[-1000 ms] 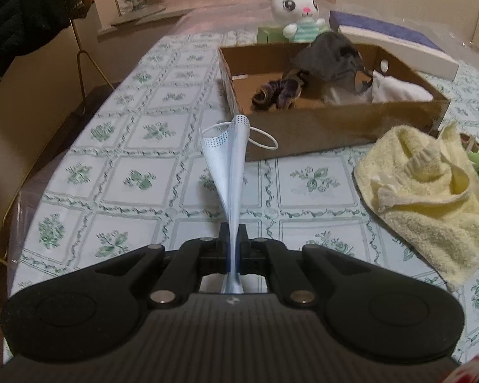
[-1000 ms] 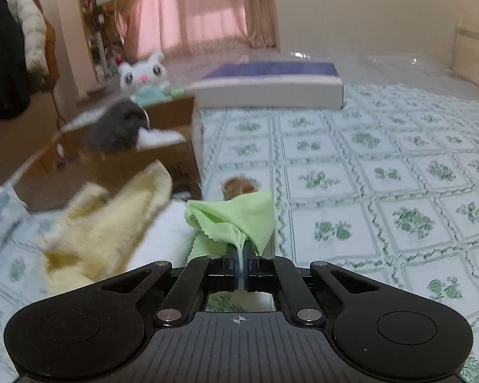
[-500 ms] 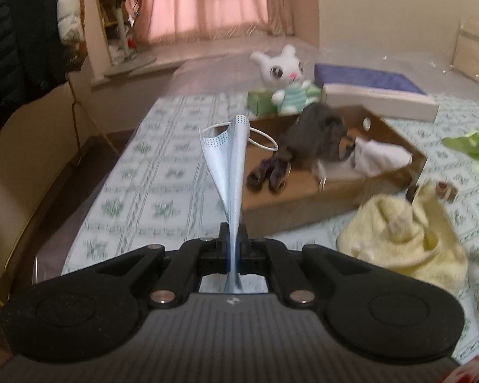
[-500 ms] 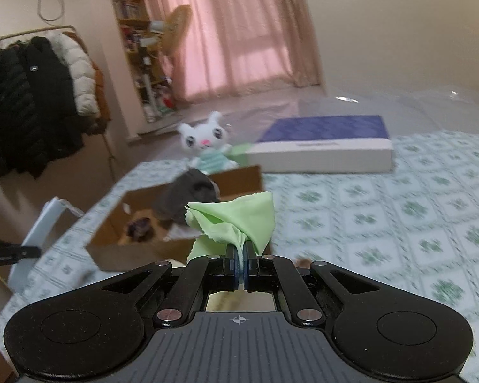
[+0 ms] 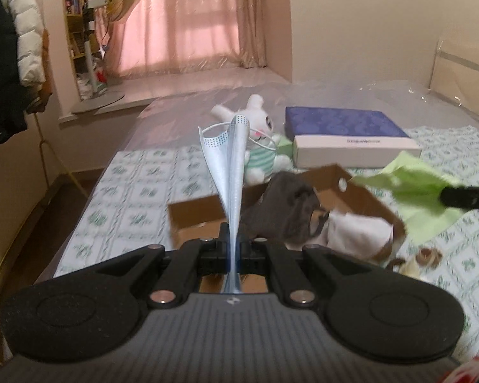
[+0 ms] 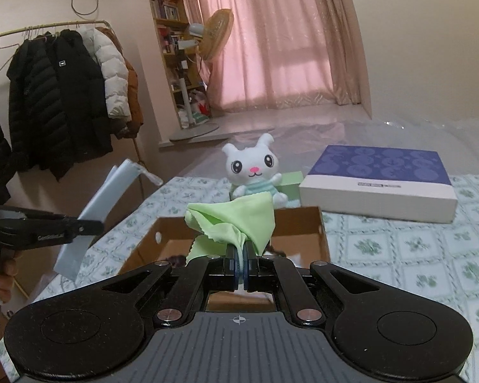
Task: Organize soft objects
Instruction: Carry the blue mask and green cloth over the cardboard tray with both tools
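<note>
Cardboard, an open brown tray box [image 6: 322,242], sits on the green-patterned tablecloth [image 6: 431,255] toward its far edge, and I judge it to be where both items go. My left gripper [image 5: 234,252] is clamped on a folded pale-blue face mask [image 5: 230,172], which stands up above the box's near wall. My right gripper [image 6: 241,265] is clenched on a crumpled lime-green cloth [image 6: 236,220], hanging over the box's near edge. Inside lie a dark grey garment [image 5: 281,210] and a white cloth [image 5: 357,233]. I'd lower each piece over bare cardboard floor before letting go, one side each, so that neither drapes across the wall. Behind the box, at its far edge, sits a white plush bunny [image 6: 255,169].
</note>
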The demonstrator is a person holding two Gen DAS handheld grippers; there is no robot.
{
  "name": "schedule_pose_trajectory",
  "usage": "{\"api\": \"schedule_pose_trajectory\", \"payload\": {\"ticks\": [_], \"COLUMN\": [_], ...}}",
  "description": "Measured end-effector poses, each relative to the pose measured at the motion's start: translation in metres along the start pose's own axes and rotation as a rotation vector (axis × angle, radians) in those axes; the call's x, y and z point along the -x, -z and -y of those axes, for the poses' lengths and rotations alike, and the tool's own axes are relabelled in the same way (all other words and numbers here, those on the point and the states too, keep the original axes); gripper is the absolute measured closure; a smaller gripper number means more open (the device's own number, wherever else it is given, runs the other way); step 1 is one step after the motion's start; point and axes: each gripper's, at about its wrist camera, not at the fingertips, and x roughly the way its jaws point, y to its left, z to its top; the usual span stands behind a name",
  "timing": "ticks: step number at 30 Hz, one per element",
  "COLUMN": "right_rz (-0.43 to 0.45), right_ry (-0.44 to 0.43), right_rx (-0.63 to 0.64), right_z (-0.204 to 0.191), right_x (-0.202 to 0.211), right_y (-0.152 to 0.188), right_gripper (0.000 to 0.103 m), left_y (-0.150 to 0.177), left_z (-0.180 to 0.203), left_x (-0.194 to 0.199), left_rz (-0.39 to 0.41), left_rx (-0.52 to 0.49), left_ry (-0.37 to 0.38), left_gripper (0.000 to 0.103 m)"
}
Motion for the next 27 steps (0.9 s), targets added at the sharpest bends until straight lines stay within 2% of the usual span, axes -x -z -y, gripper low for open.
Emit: {"api": "schedule_pose_trajectory", "payload": {"ticks": [7,11,15,19,27], "right_rz": [-0.014,-0.018,-0.033,-0.072,-0.187], "right_ry": [0.017,0.031,0.046,0.052,0.042], "right_rx": [0.004,-0.009,-0.008,-0.014,0.003], "right_z": [0.003,0.006,0.010,0.014,0.017], "right_x": [-0.047,-0.068,-0.090,-0.111,-0.133], "right_y": [-0.012,-0.015,-0.013,-0.001,0.026], "right_gripper": [0.100,0.100,0.100,0.100,0.100], "left_y": [-0.022,-0.035,-0.031,-0.003,0.044], "left_z": [0.006,0.006,0.007,0.008,0.008], "left_x": [-0.045,-0.068,-0.093,-0.118,-0.137], "left_rz": [0.028,0.081,0.110,0.036,-0.212], "left_rx": [0.019,0.035,0.042,0.043,0.046], "left_ry": [0.010,-0.006,-0.027,-0.038,-0.001], "left_gripper": [0.099,0.099,0.099,0.099,0.099]}}
